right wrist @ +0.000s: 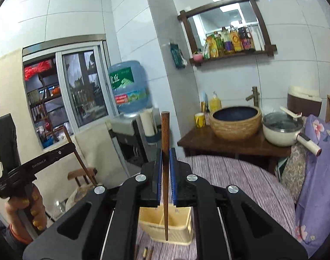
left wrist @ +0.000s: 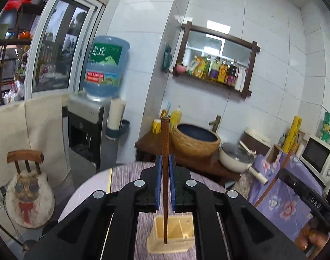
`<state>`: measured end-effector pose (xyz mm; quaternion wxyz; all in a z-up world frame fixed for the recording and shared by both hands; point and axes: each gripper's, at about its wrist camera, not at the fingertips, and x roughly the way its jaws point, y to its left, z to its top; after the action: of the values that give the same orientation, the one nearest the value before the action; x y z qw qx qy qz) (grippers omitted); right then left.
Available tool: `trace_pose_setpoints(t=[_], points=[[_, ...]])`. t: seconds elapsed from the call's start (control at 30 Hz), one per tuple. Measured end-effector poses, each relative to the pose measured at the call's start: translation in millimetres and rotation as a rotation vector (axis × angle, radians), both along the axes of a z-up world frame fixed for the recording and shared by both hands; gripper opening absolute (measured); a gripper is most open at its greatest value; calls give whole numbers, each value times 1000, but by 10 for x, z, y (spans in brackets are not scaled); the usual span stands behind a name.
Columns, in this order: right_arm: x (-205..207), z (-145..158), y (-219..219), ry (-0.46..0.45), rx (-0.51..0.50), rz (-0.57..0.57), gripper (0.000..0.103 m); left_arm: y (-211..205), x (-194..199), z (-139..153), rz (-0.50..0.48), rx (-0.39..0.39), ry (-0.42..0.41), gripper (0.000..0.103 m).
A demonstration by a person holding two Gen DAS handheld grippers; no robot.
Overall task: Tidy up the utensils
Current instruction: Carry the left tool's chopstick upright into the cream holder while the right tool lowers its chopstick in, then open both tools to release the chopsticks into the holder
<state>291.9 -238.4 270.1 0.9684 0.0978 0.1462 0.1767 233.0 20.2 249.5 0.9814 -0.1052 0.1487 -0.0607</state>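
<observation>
My left gripper (left wrist: pixel 164 162) is shut on a brown wooden chopstick (left wrist: pixel 165 143), held upright with its thin tip over the cream utensil holder (left wrist: pixel 182 227) on the purple-clothed table. My right gripper (right wrist: pixel 165 157) is shut on another brown chopstick (right wrist: pixel 165 134), also upright, its tip over the same holder (right wrist: pixel 180 221). Each gripper shows in the other's view: the right one (left wrist: pixel 283 169) at the right with its chopstick, the left one (right wrist: pixel 70 145) at the left with its chopstick. The holder has dividers inside.
Several utensil ends (right wrist: pixel 145 252) lie on the table before the holder. Behind stand a wooden stand with a woven basin (right wrist: pixel 235 119), a white pot (right wrist: pixel 282 130), a water dispenser (left wrist: pixel 87 119), a small chair (left wrist: pixel 26 158), a microwave (left wrist: pixel 319 158) and a floral cloth (right wrist: pixel 316 173).
</observation>
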Motion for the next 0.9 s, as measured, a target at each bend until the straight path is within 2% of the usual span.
trace_pose_setpoints(t=[0.1, 0.2, 0.43, 0.6, 0.9], points=[[171, 12, 137, -12, -11, -36, 8, -88, 148, -56, 6, -1, -9, 8], [321, -141, 257, -2, -34, -62, 8, -163, 272, -241, 16, 5, -3, 8], [528, -700, 353, 74, -61, -74, 8, -196, 415, -824, 8, -11, 102, 8], [583, -1022, 393, 115, -79, -72, 8, -230, 438, -1101, -9, 2, 159, 8], [644, -1285, 445, 164, -99, -64, 8, -313, 491, -1451, -31, 25, 236, 8]])
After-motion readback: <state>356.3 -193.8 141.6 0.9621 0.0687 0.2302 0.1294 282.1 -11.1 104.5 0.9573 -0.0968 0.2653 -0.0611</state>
